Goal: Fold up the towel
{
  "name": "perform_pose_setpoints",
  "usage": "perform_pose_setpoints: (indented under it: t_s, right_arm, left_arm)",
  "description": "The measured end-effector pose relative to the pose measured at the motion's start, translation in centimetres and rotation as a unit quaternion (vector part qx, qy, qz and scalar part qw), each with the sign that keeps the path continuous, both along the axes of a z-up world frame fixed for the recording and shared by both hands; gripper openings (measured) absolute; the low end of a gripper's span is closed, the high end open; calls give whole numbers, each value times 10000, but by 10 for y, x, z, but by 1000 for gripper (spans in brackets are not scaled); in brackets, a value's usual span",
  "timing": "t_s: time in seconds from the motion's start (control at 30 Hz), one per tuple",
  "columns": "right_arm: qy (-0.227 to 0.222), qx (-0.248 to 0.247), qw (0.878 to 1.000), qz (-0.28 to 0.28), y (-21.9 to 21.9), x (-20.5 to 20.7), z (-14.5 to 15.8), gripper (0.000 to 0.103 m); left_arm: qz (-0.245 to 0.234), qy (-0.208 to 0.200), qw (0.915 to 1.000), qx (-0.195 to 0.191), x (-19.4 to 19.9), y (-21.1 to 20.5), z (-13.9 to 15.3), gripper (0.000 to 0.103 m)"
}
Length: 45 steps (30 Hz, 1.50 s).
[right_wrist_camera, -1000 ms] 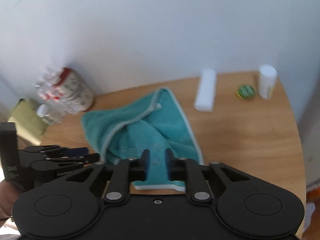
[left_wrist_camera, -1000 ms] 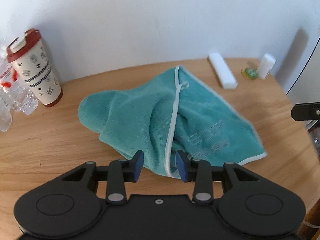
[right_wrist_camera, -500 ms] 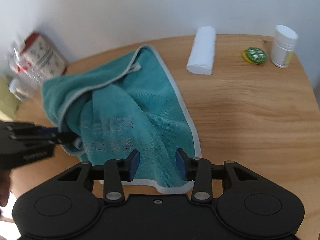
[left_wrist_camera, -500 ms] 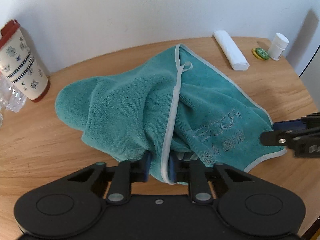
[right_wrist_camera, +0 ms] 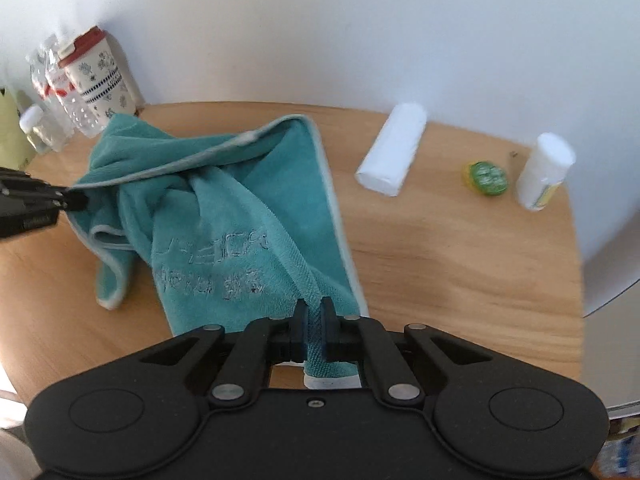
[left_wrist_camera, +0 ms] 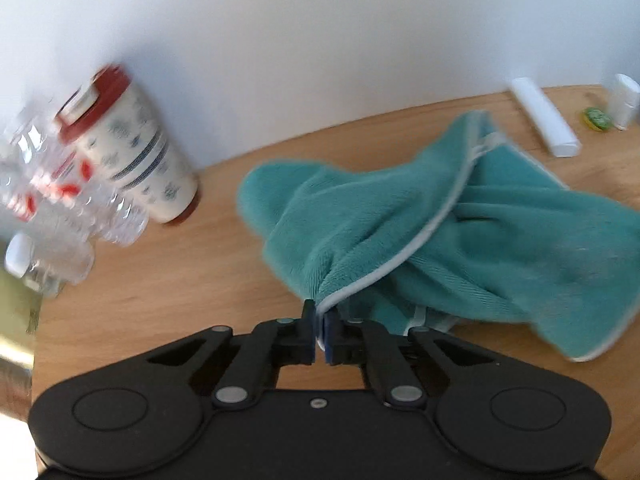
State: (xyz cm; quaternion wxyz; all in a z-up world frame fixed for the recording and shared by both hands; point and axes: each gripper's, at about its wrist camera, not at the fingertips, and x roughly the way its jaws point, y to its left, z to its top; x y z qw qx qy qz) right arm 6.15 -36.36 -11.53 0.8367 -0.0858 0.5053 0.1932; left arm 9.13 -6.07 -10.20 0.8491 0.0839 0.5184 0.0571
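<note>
A teal towel [left_wrist_camera: 460, 236] with pale edging lies bunched on the round wooden table [left_wrist_camera: 168, 280]. My left gripper [left_wrist_camera: 319, 322] is shut on the towel's pale hem at its near left corner, and the cloth rises from the table toward it. In the right wrist view the towel [right_wrist_camera: 224, 232] shows embroidered lettering. My right gripper [right_wrist_camera: 314, 320] is shut on a ridge of cloth near the towel's near right edge. The left gripper [right_wrist_camera: 76, 199] shows at the left of that view, pulling the hem taut.
A red-lidded patterned cup [left_wrist_camera: 136, 152] and clear plastic bottles [left_wrist_camera: 60, 216] stand at the back left by the wall. A white roll [right_wrist_camera: 394, 150], a green lid [right_wrist_camera: 488, 176] and a small white bottle [right_wrist_camera: 546, 172] sit at the back right. The table edge curves close on the right.
My right gripper went from open to shut on the towel's near right edge. The left gripper, shut on the hem, pulled leftward and up, stretching the cloth between the two.
</note>
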Motion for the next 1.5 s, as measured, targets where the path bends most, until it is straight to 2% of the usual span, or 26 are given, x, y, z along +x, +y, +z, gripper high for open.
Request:
perform_pose_setpoints:
  t_s: [0.03, 0.2, 0.3, 0.43, 0.53, 0.6, 0.7, 0.8, 0.87, 0.9, 0.93, 1.07, 1.17, 1.23, 1.3, 1.37, 1.4, 1.5]
  right_arm:
    - [-8, -53, 10000, 39, 0, -4, 3, 5]
    - [78, -363, 9993, 106, -3, -29, 8, 5]
    - [151, -521, 9985, 12, -9, -40, 7, 5]
    - [107, -1017, 9946, 176, -6, -61, 15, 5]
    - [-10, -1826, 9828, 273, -7, -60, 6, 5]
    - [-22, -1895, 9818, 137, -14, -52, 11, 5]
    - [-227, -2392, 9706, 144, -15, -41, 12, 5]
    - [-324, -2794, 9592, 301, -12, -35, 14, 5]
    - [-492, -3186, 9458, 378, -9, -30, 13, 5]
    - [-506, -3266, 9431, 356, -8, -28, 12, 5]
    - [-579, -3412, 9379, 246, -9, -24, 13, 5]
    - [-653, -3448, 9364, -52, -7, -16, 9, 6]
    - [-489, -3459, 9370, 69, 2, -15, -4, 7]
    - [-363, -3285, 9438, -18, 7, -17, -1, 16]
    - [-458, -3170, 9473, -31, 12, -21, 2, 24]
    - [-573, -3223, 9449, -39, 16, -28, 6, 30]
    - [-571, -3215, 9452, -31, 17, -30, 6, 32]
    - [-555, -2844, 9571, -48, 27, -45, 16, 33]
  left_arm:
    - [75, -37, 9999, -107, -1, 6, 5, 3]
    - [-254, -451, 9974, 507, -18, 17, 27, 3]
    - [-282, -362, 9975, 538, -26, 32, 33, 3]
    - [-407, -356, 9971, 542, -38, 51, 46, 3]
    - [-612, -410, 9952, 639, -42, 60, 56, 3]
    - [-678, -463, 9951, 546, -39, 66, 65, 3]
    - [-750, -557, 9938, 610, -36, 65, 72, 3]
    - [-803, -777, 9901, 850, -30, 65, 77, 3]
    - [-807, -1018, 9838, 1232, -23, 64, 75, 3]
    - [-781, -1075, 9823, 1322, -20, 64, 73, 3]
    - [-633, -1068, 9848, 1217, -8, 69, 68, 3]
    - [-432, -1046, 9890, 949, 14, 76, 53, 6]
    - [-348, -868, 9935, 645, 30, 81, 36, 10]
    - [-226, -770, 9955, 503, 32, 85, 30, 21]
    - [-159, -754, 9960, 454, 28, 89, 28, 39]
    - [-253, -692, 9966, 362, 23, 94, 27, 48]
    - [-262, -683, 9967, 350, 21, 95, 27, 48]
    - [-154, -613, 9976, 270, 14, 104, 30, 52]
